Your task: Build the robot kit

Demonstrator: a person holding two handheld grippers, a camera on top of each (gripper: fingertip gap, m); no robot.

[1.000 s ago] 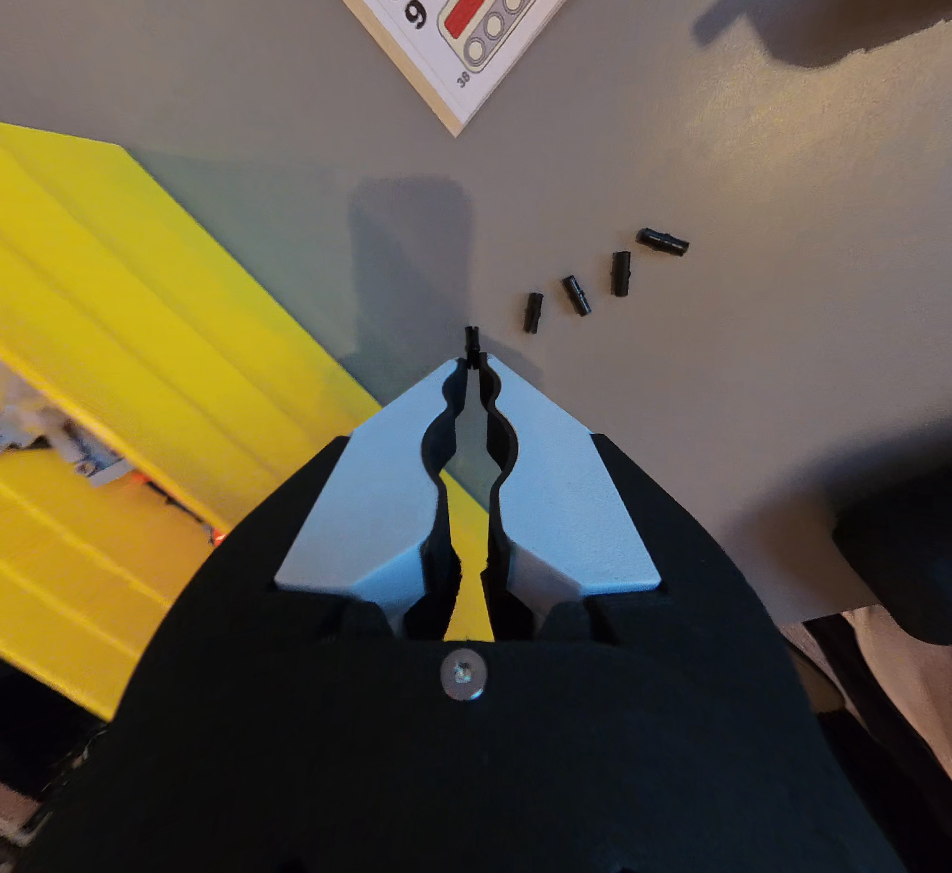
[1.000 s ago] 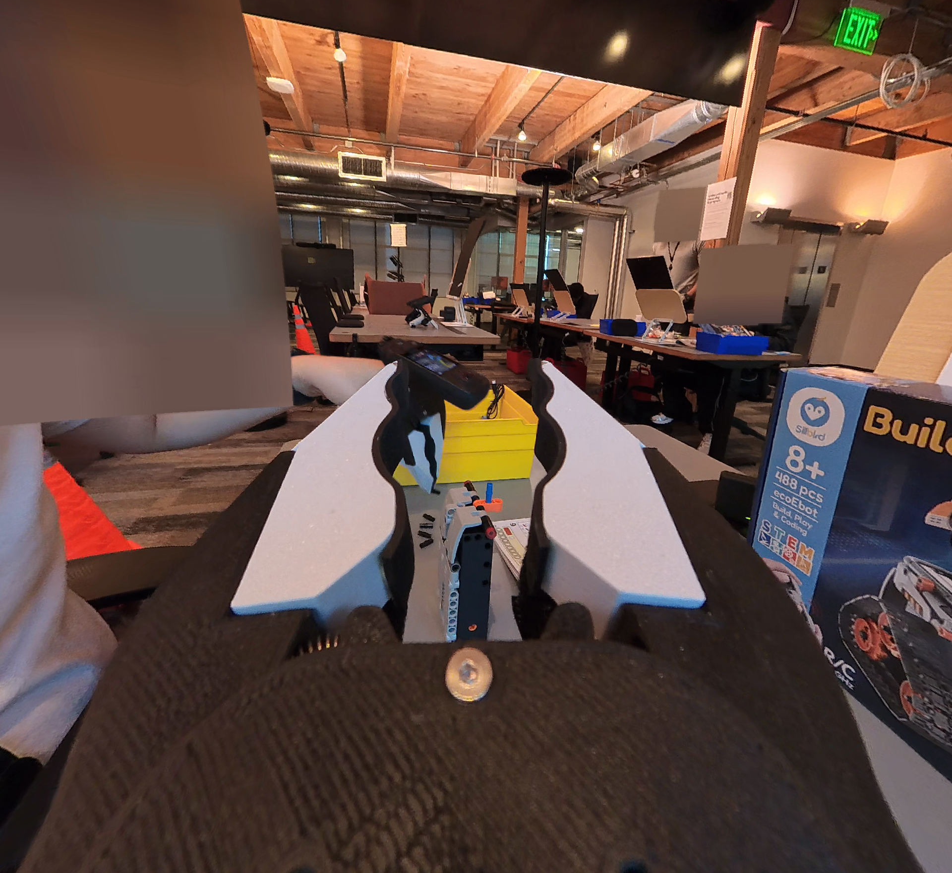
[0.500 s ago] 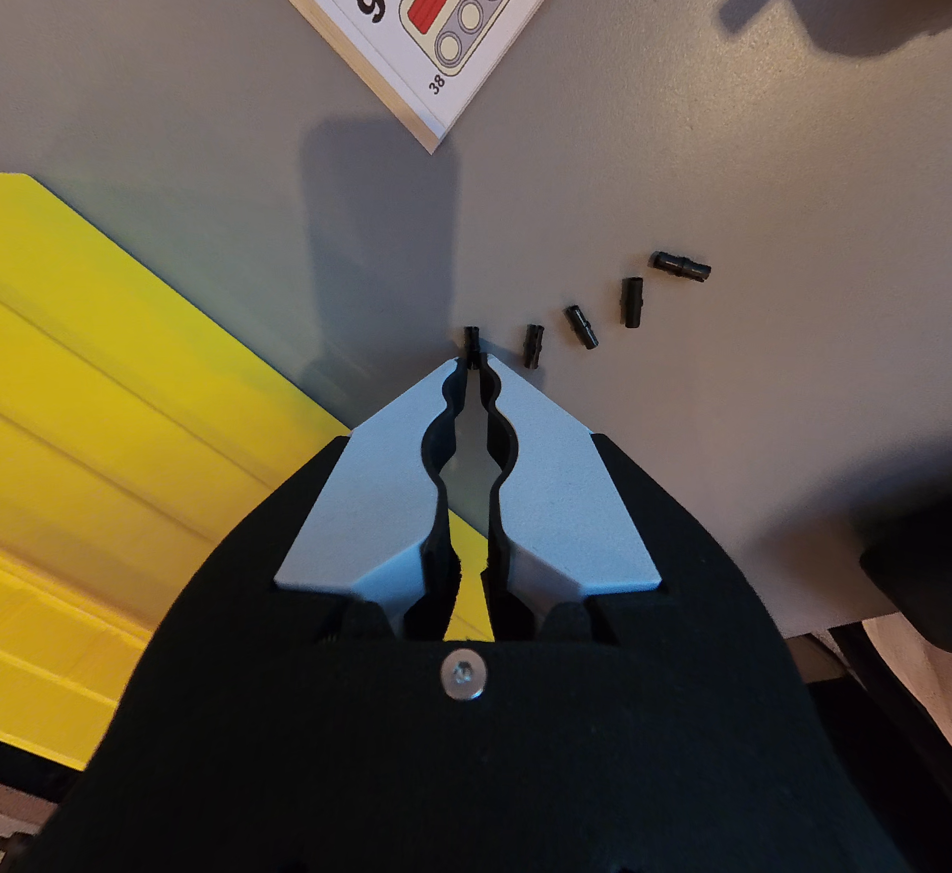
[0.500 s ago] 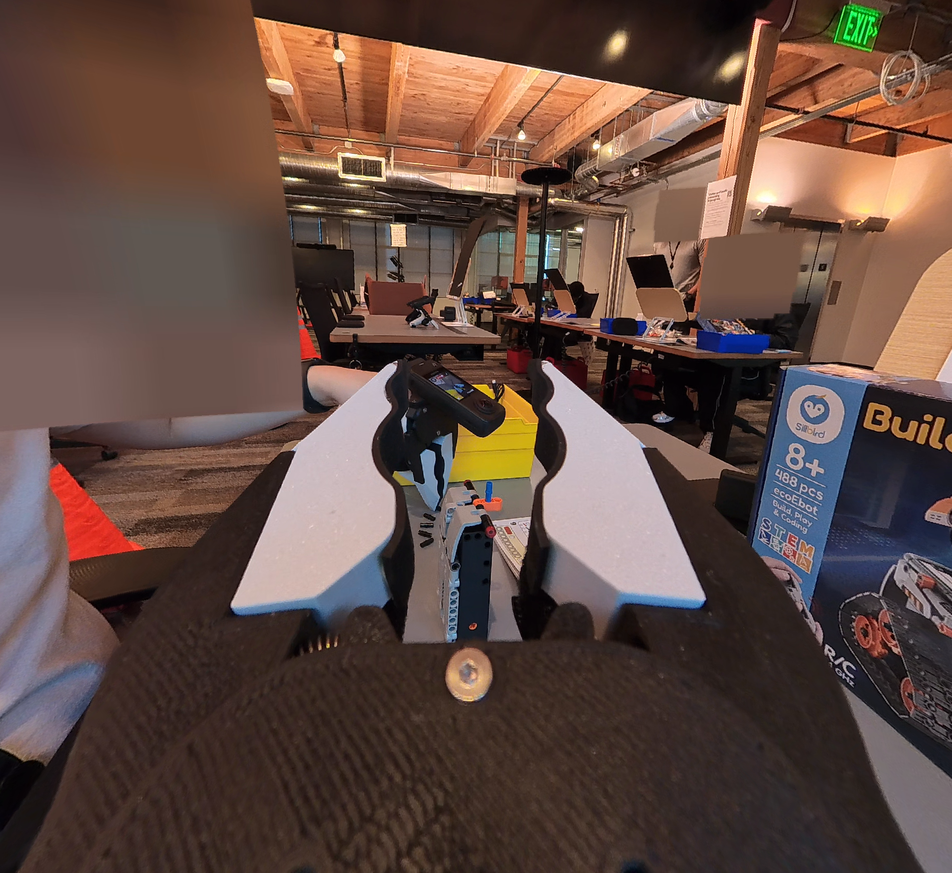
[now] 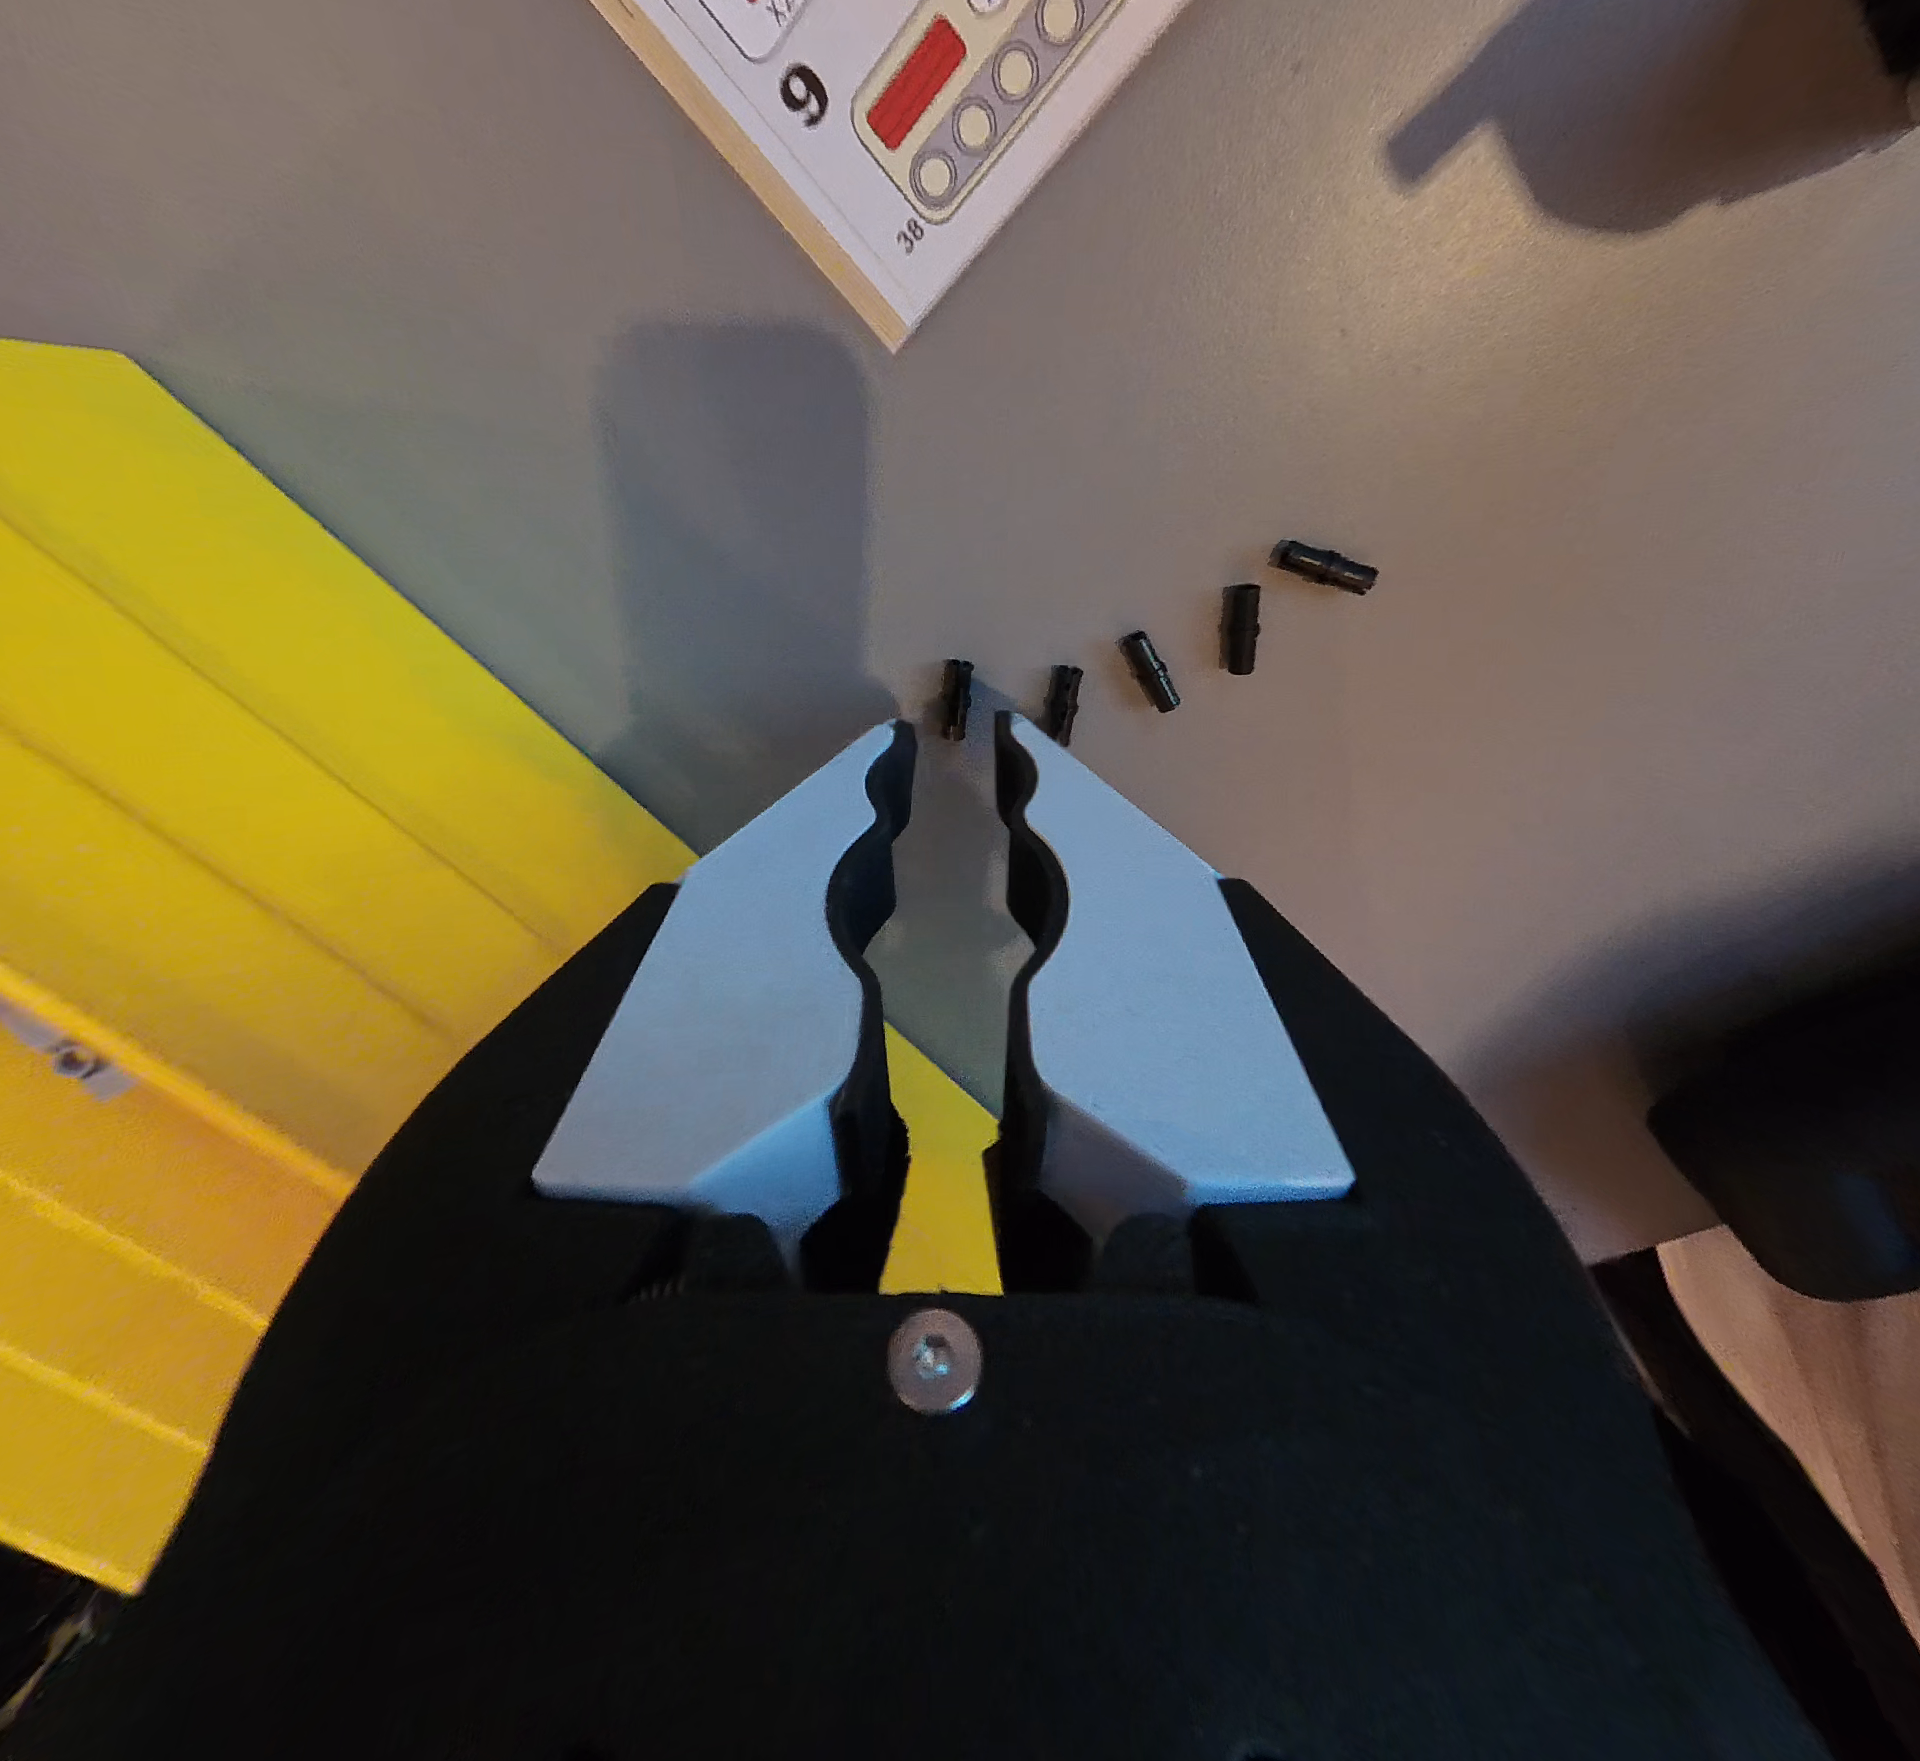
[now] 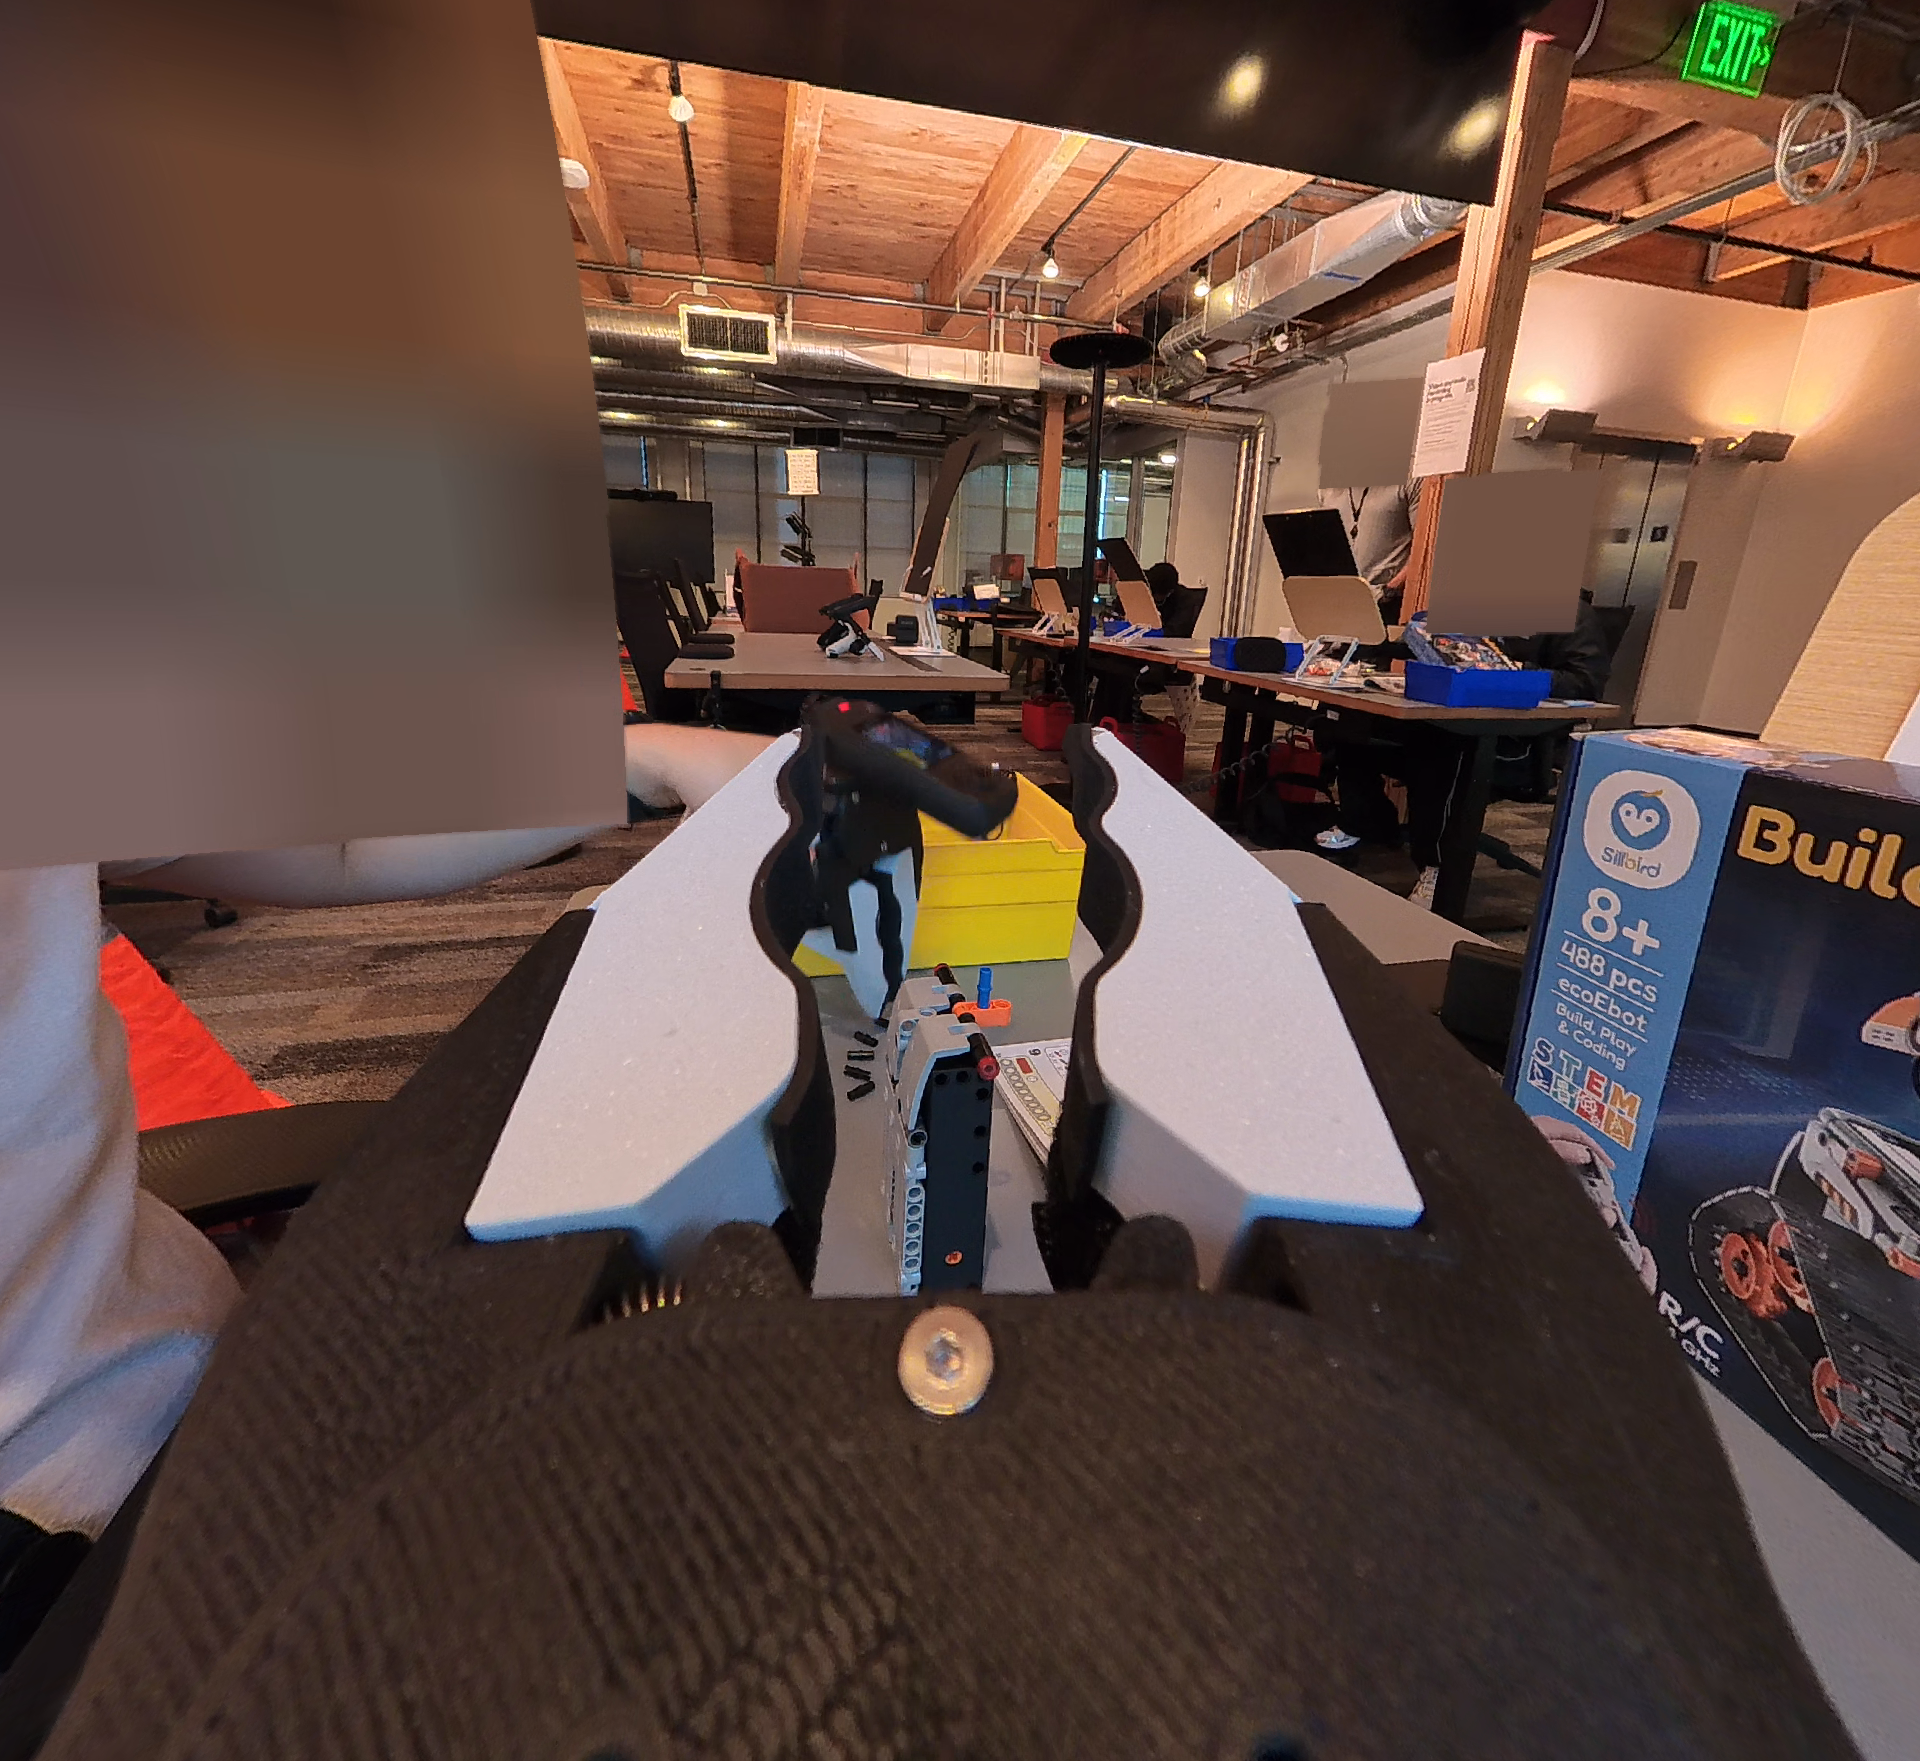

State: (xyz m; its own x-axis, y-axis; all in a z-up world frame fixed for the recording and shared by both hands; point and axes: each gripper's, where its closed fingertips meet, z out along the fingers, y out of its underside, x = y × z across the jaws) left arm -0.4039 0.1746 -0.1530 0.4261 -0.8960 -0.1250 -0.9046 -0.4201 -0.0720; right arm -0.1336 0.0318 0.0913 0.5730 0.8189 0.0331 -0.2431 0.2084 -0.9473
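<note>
At frame centre our left gripper (image 5: 954,724) stands slightly parted, holding nothing, a black pin (image 5: 956,698) lying just beyond its tips on the grey table (image 5: 1455,423). Four more pins (image 5: 1148,670) trail toward the right. Our right gripper (image 6: 940,755) hangs wide apart and empty, a grey-and-black block assembly (image 6: 940,1150) lower centre between its fingers.

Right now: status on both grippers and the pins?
Left gripper open, no grip on nearest black pin at its tips. Four more pins in a row on grey table. Right gripper open, empty. Yellow bin close left.
</note>
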